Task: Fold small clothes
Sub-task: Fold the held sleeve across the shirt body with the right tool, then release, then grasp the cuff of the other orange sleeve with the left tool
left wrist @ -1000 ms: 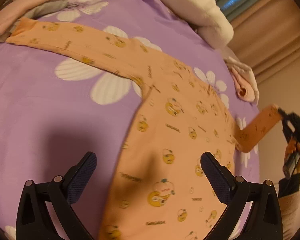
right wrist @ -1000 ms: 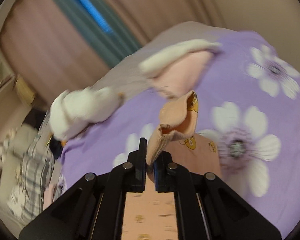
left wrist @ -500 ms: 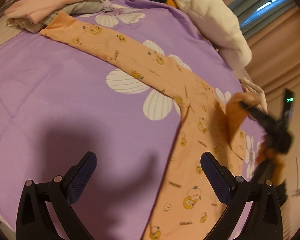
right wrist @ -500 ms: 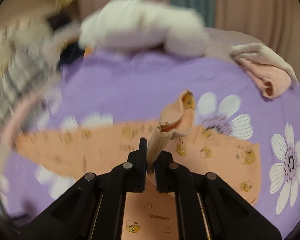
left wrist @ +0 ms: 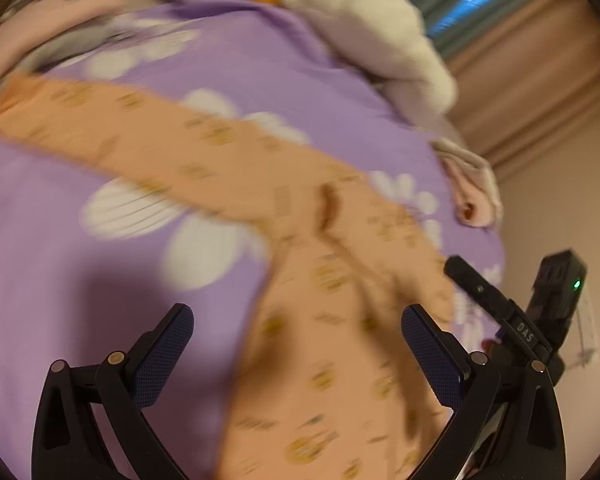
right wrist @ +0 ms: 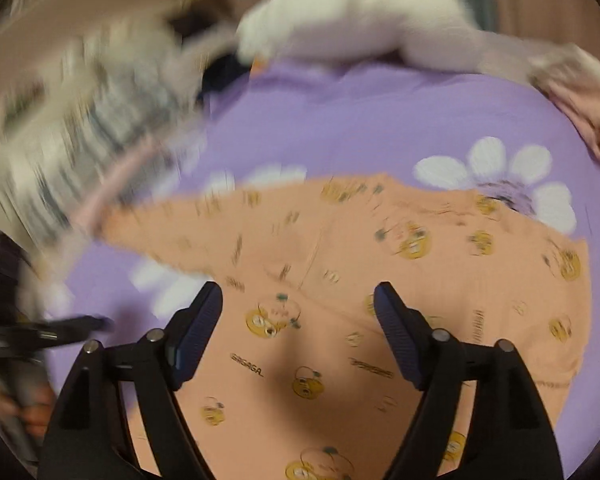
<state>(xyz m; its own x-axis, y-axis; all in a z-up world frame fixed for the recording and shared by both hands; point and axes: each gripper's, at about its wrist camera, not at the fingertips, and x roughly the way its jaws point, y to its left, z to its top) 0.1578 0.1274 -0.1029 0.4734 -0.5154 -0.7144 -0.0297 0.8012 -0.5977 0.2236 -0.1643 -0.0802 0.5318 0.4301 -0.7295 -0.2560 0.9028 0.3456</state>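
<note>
Peach cotton w/ yellow cartoon prints: that's the small long-sleeved top (left wrist: 332, 320) I'm working, lying flat on the purple flower-print bedspread (left wrist: 60, 240); in the left wrist view one sleeve (left wrist: 120, 136) runs out straight toward the upper left, and the other sleeve (left wrist: 380, 240) lies folded in across the chest; picture is blurred, so I can't tell how neat that fold is. My left gripper (left wrist: 298, 352) is released, jaws wide, nothing between them, hanging above the top's body w/o touching it. My right gripper (right wrist: 298, 332) has just been opening; its jaws stand apart over the peach fabric w/ nothing pinched, the cloth lying flat below them; I also see it at the right edge of the left view, a black finger (left wrist: 480, 292) beside the top's edge and a green light on its housing. Beyond the top: a white fluffy blanket (right wrist: 360, 12) at the far side of the bed; a rolled pink and white garment (left wrist: 472, 192) near the bed's right edge, well apart from the top; a plaid cloth (right wrist: 80, 128) at left, badly blurred; curtains (left wrist: 540, 60) behind.
</note>
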